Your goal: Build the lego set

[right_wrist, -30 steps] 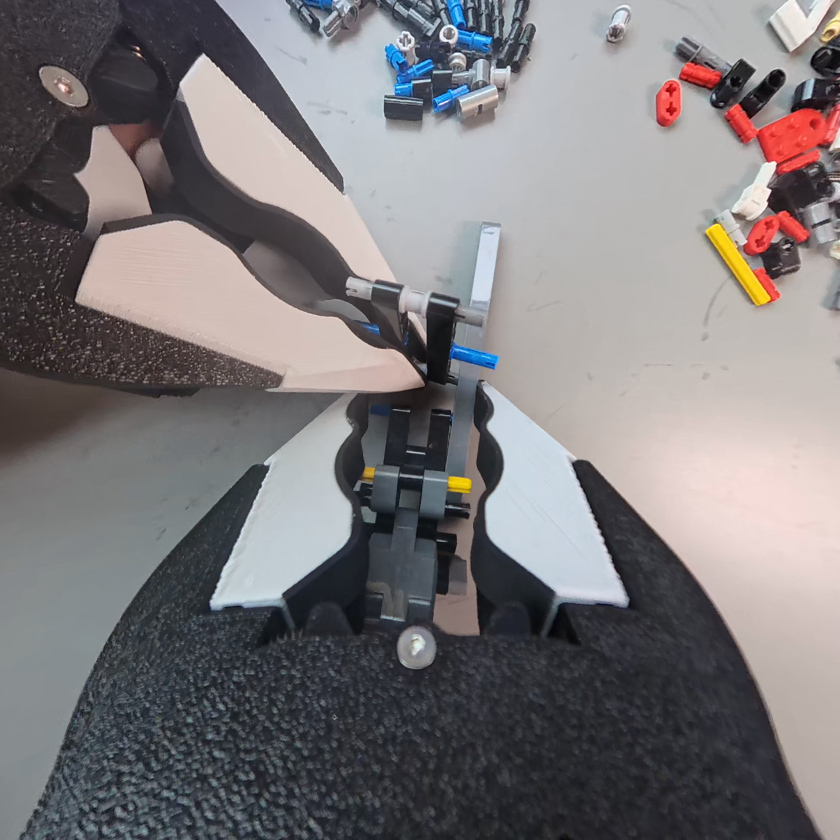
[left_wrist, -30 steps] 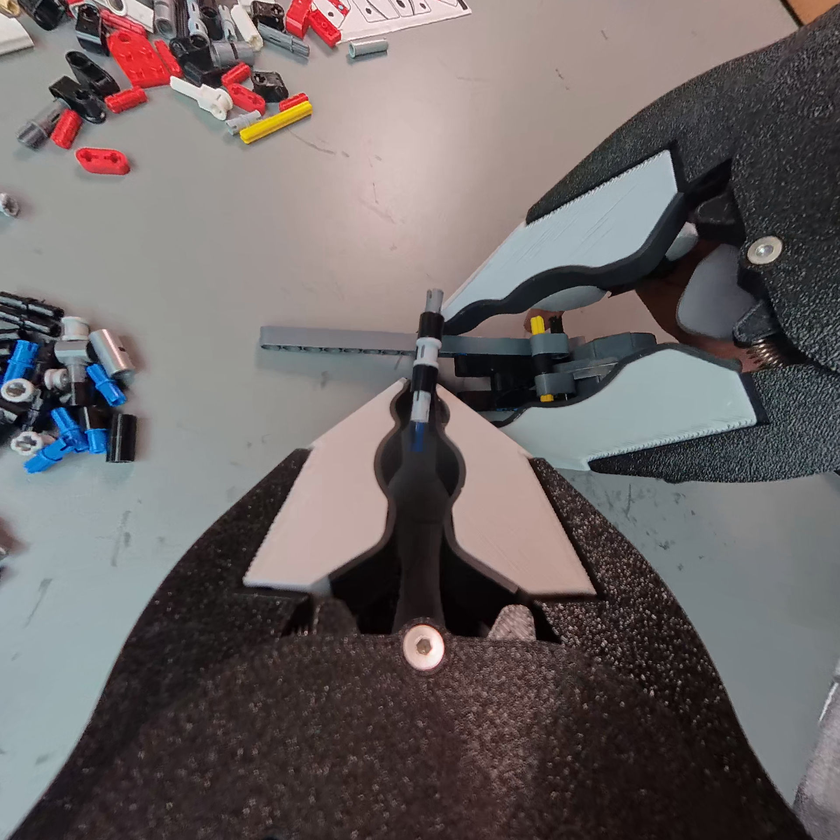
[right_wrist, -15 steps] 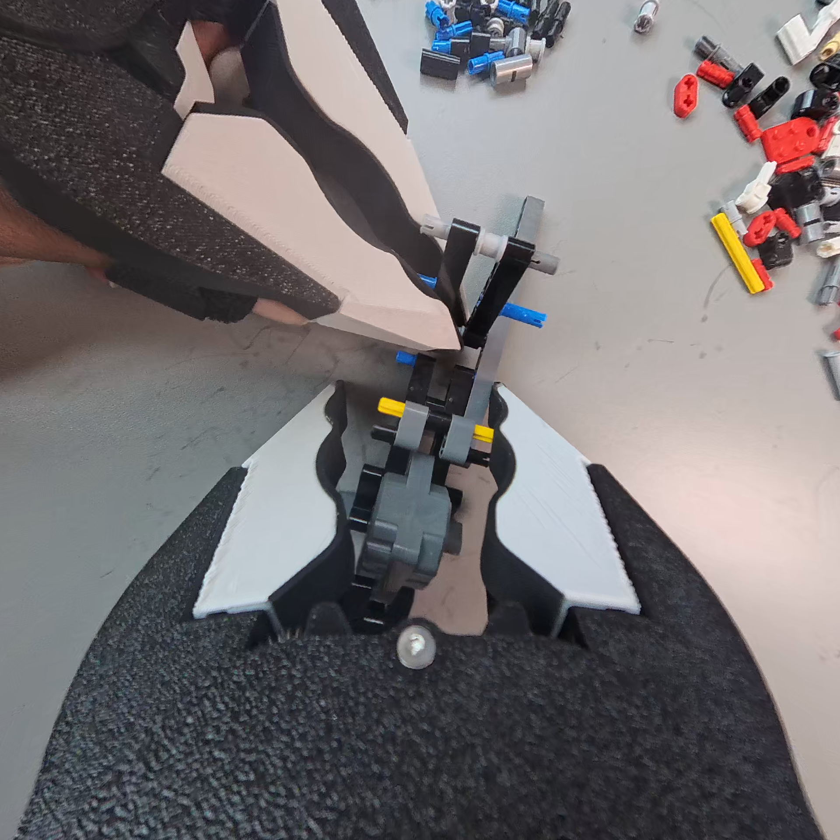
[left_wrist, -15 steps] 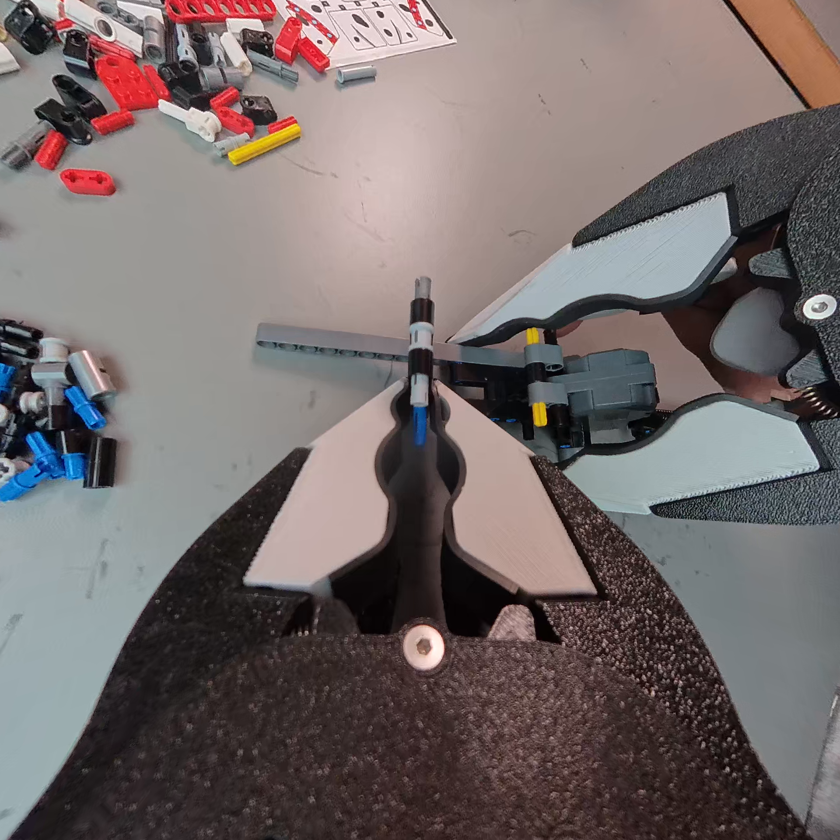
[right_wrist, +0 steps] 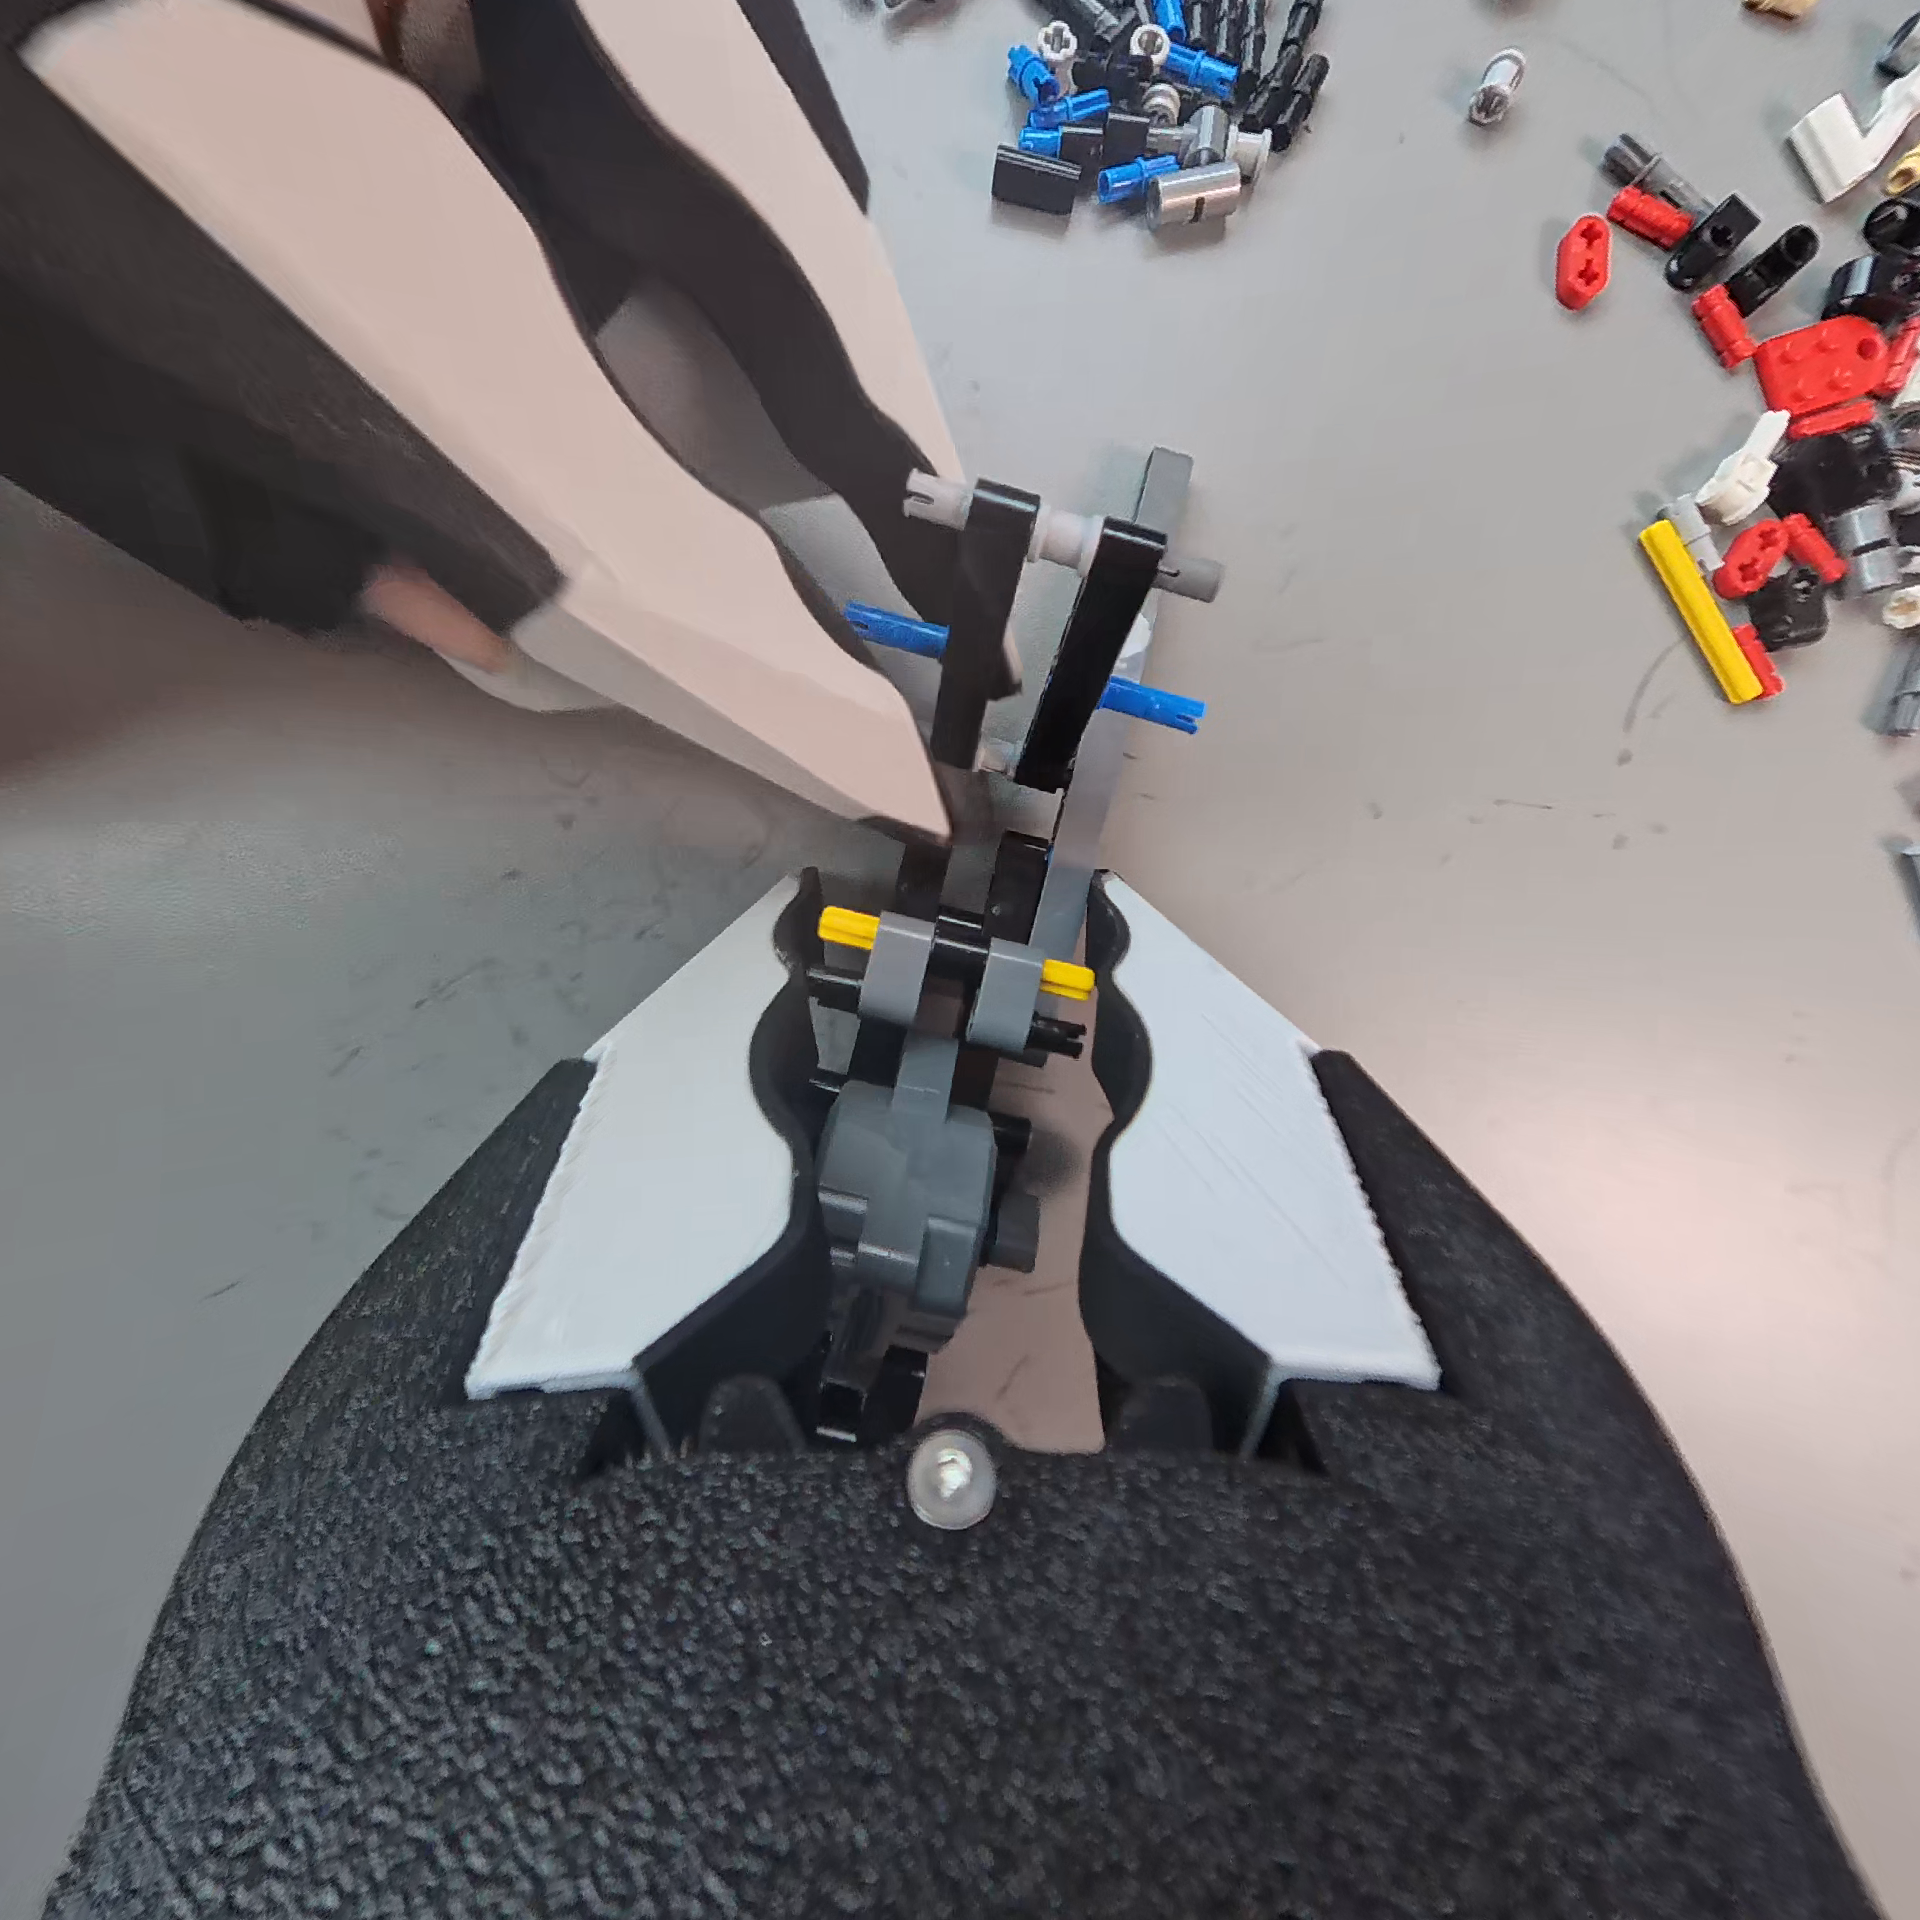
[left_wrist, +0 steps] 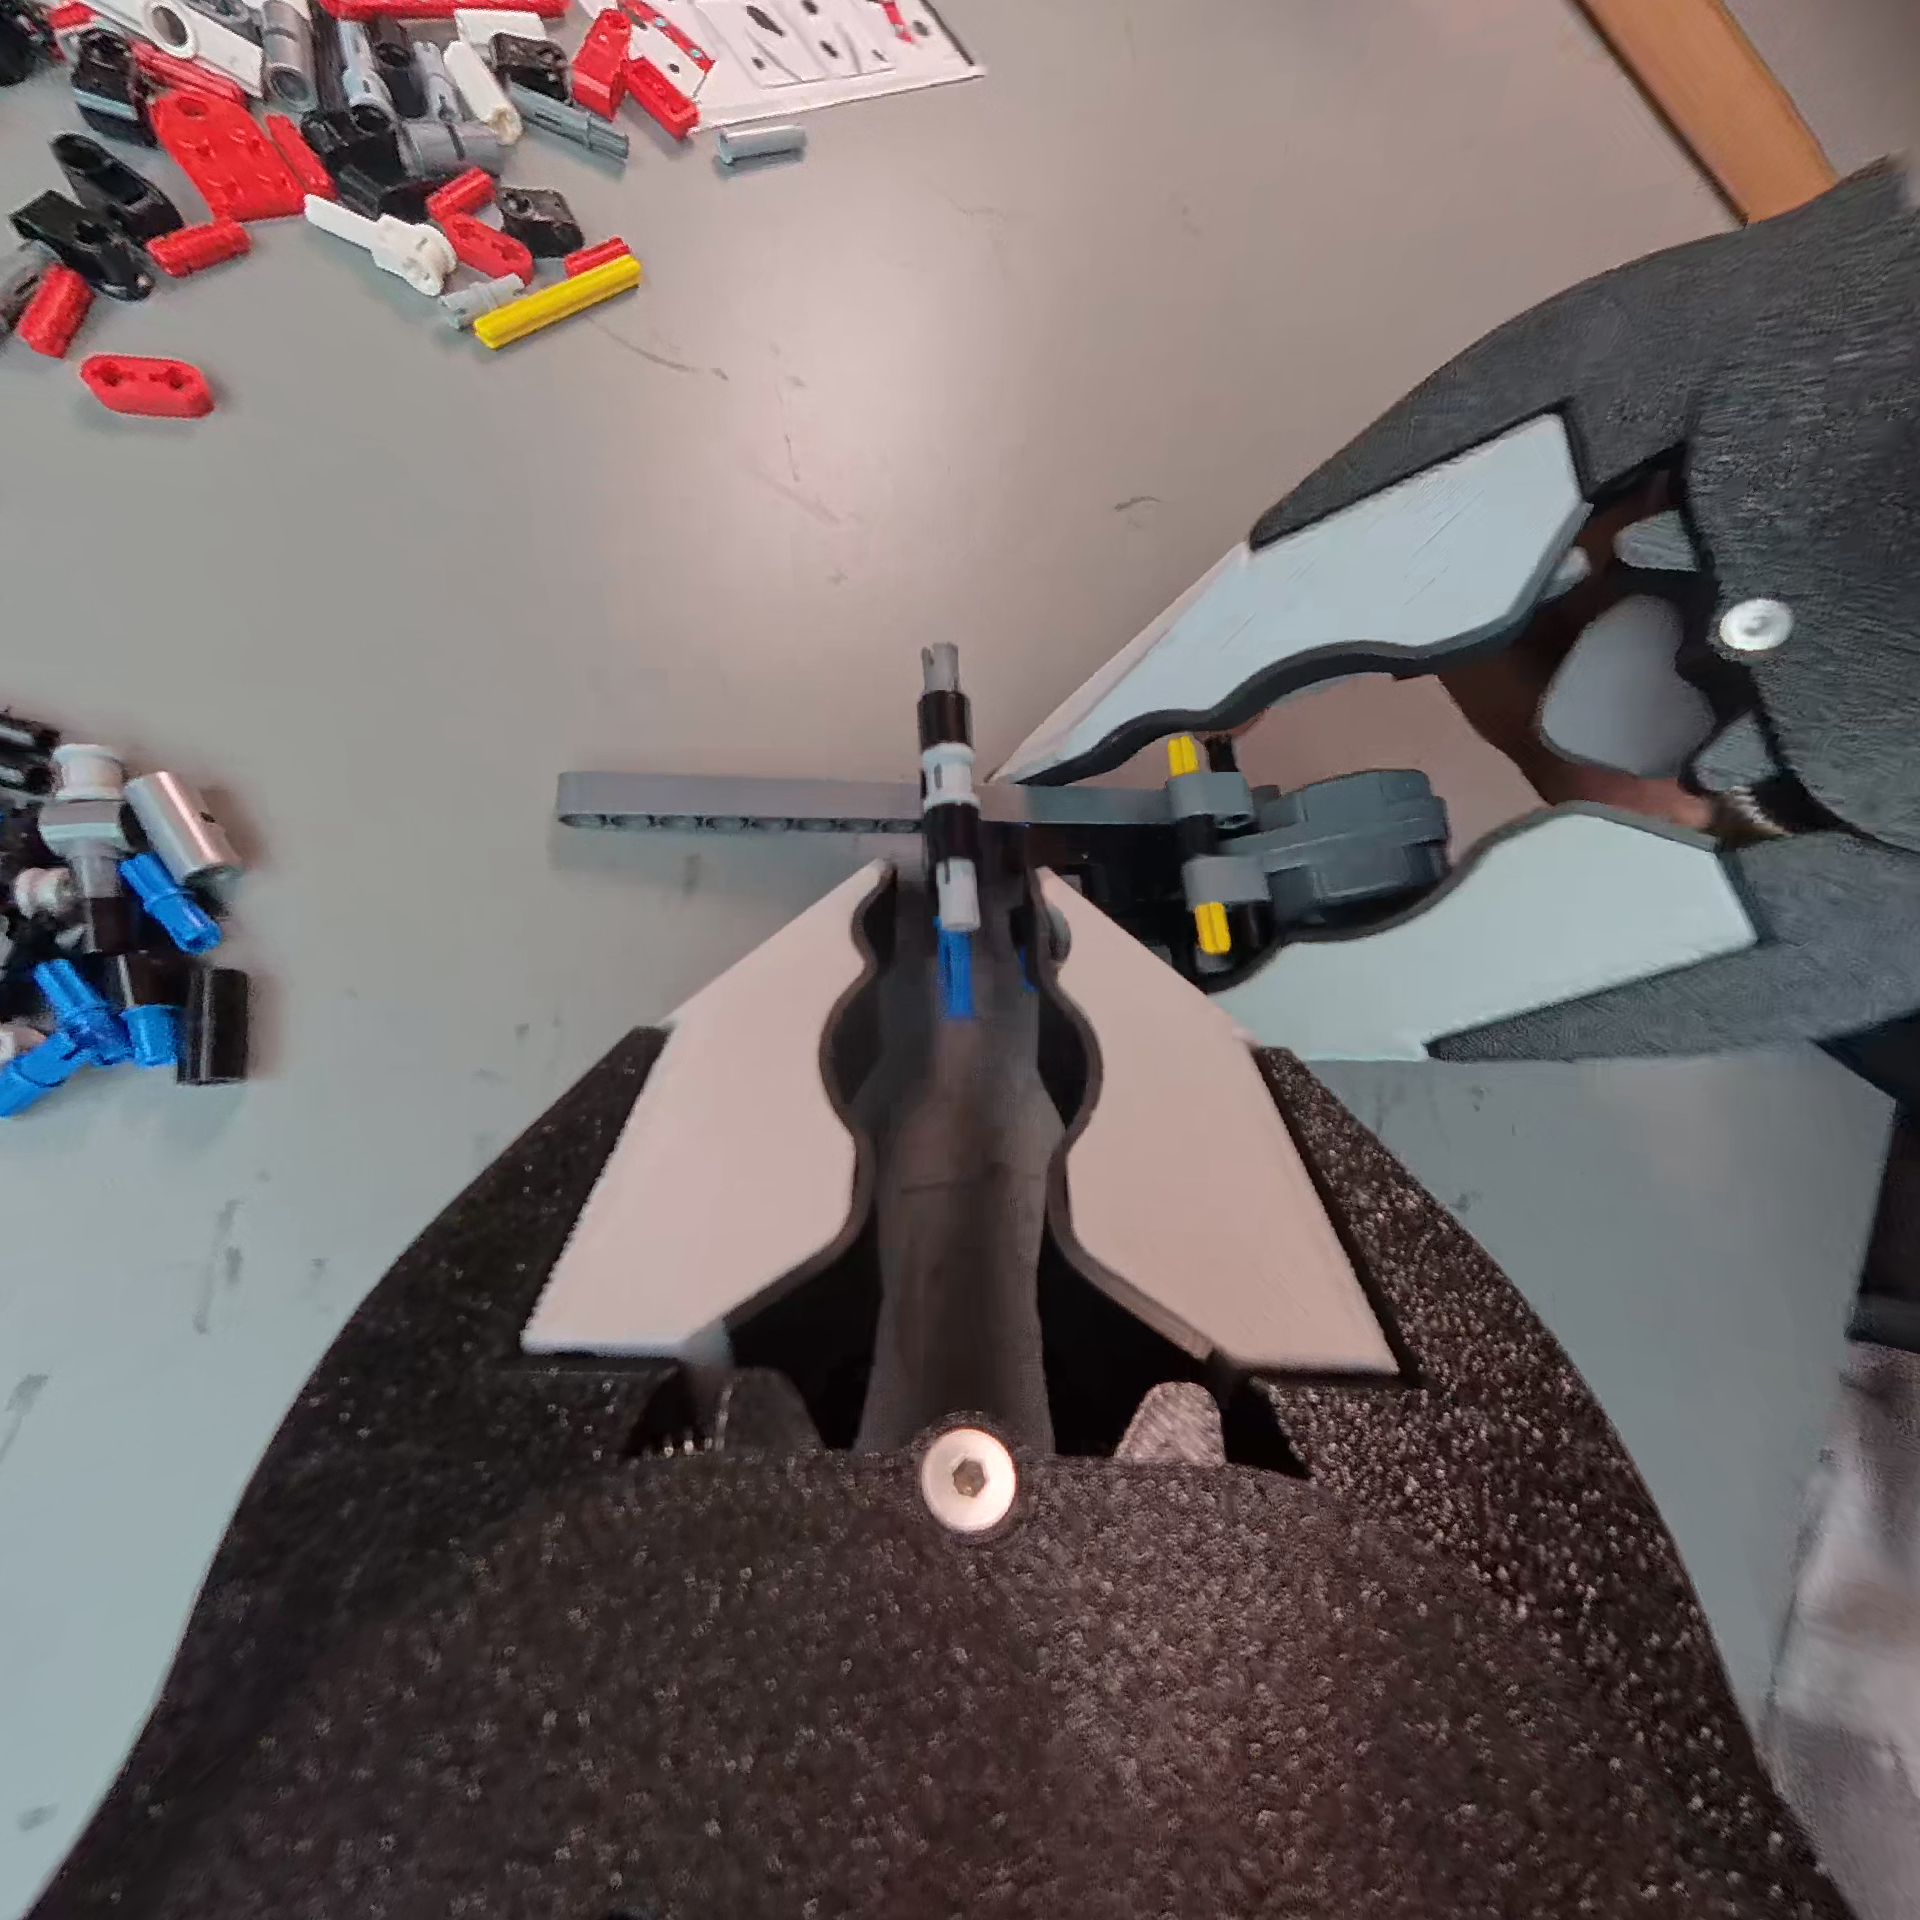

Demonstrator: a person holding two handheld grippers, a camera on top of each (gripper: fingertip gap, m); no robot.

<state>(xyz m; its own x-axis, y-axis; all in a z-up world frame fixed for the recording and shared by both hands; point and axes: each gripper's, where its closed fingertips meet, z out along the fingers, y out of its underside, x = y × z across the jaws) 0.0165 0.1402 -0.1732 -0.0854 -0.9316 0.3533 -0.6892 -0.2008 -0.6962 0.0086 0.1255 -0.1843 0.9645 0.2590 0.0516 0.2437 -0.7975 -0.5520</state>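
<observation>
Left tool and right tool gripping lego assembly, loose pieces behind

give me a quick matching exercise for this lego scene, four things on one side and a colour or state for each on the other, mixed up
Things:
1. long beam
2. loose axle near the red pile
3. left gripper
4. oval link lying alone

Colour or state:
A. red
B. shut on the black arm piece
C. grey
D. yellow

Pairs: 1-C, 2-D, 3-B, 4-A
</observation>
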